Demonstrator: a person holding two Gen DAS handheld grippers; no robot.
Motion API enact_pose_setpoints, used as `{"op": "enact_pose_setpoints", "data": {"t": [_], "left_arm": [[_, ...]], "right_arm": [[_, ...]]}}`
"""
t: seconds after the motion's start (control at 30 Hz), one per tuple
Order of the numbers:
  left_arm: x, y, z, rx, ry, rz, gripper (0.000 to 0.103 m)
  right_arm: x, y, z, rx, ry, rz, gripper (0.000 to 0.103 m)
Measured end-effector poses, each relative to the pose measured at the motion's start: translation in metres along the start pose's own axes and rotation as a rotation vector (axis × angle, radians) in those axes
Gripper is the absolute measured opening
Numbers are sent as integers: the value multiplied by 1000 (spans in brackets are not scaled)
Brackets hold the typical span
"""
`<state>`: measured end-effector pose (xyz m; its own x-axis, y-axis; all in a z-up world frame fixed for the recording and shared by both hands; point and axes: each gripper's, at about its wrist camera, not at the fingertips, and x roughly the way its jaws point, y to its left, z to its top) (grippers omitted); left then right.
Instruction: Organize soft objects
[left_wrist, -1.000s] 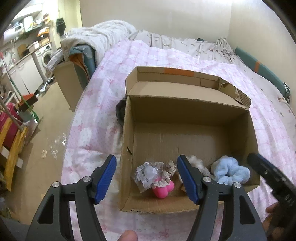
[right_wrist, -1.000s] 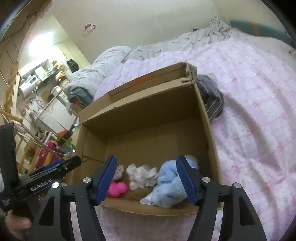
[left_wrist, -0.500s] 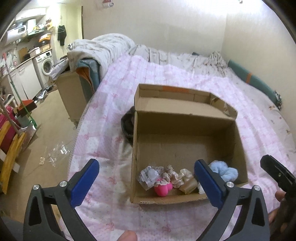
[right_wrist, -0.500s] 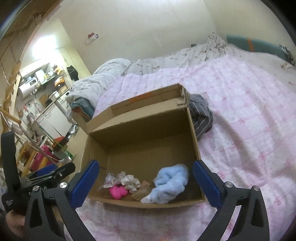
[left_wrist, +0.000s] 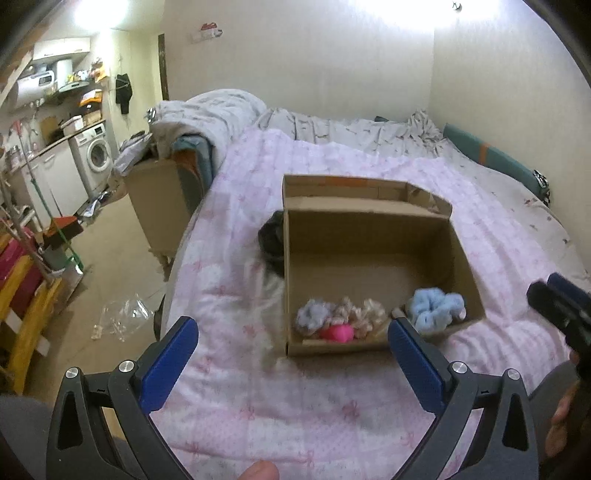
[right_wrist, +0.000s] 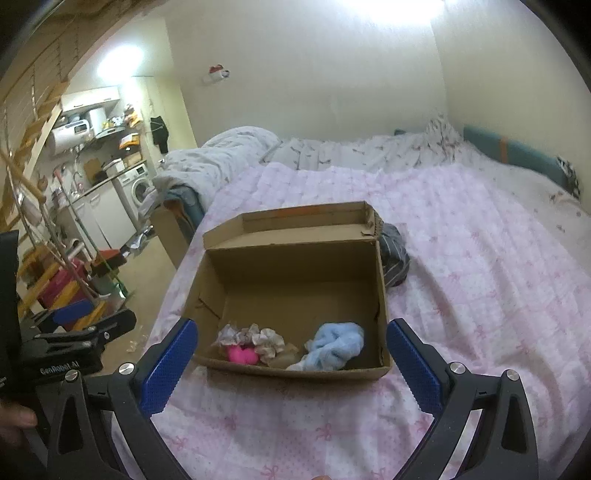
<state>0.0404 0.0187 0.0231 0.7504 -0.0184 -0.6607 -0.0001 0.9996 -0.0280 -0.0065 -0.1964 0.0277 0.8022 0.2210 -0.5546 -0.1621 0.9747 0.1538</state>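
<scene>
An open cardboard box (left_wrist: 365, 236) (right_wrist: 295, 258) stands on the pink bedspread. Along its near wall lie a light blue fluffy scrunchie (left_wrist: 434, 306) (right_wrist: 334, 345), a pink scrunchie (left_wrist: 336, 332) (right_wrist: 242, 354) and several pale frilly ones (left_wrist: 347, 310) (right_wrist: 258, 338). My left gripper (left_wrist: 291, 354) hangs above the bedspread in front of the box, wide open and empty. My right gripper (right_wrist: 291, 354) is also wide open and empty, held back from the box's near wall. Each gripper shows at the edge of the other's view, the right gripper (left_wrist: 561, 306) and the left gripper (right_wrist: 74, 332).
A dark striped garment (right_wrist: 395, 254) (left_wrist: 271, 240) lies against the box's far side. A rumpled grey duvet (left_wrist: 218, 114) is heaped at the bed's head. Left of the bed are a tall cardboard box (left_wrist: 159, 206), a washing machine (left_wrist: 94, 155), brooms and floor clutter.
Both grippers opened from half to full width and drew back and up from the box. The scrunchies that sat between their fingers now lie in the box, farther away.
</scene>
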Motion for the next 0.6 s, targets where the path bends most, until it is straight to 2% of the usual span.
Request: {"op": "enact_pose_setpoints", "data": {"t": [0.13,0.2,0.3,0.4,0.6], "left_arm": [[-1,4,-10,-16,-61,15,102],[0,6,-10,-16,-56,22,102],[5,10,-10,-39,-37,-11,102],[11,9,-12,-42,-21,-14,102],[18,5,-16,-42,8,-31,102]], "right_arm": [[-3,2,-11,6,-16,-8,103],[-1,2,-18,7,-13,-8,103],[10,-1,-33,-18,15,-42,103],[21,-9,-36,44,49,-42,103],[34,-11,-41,48,88,-62,103]]}}
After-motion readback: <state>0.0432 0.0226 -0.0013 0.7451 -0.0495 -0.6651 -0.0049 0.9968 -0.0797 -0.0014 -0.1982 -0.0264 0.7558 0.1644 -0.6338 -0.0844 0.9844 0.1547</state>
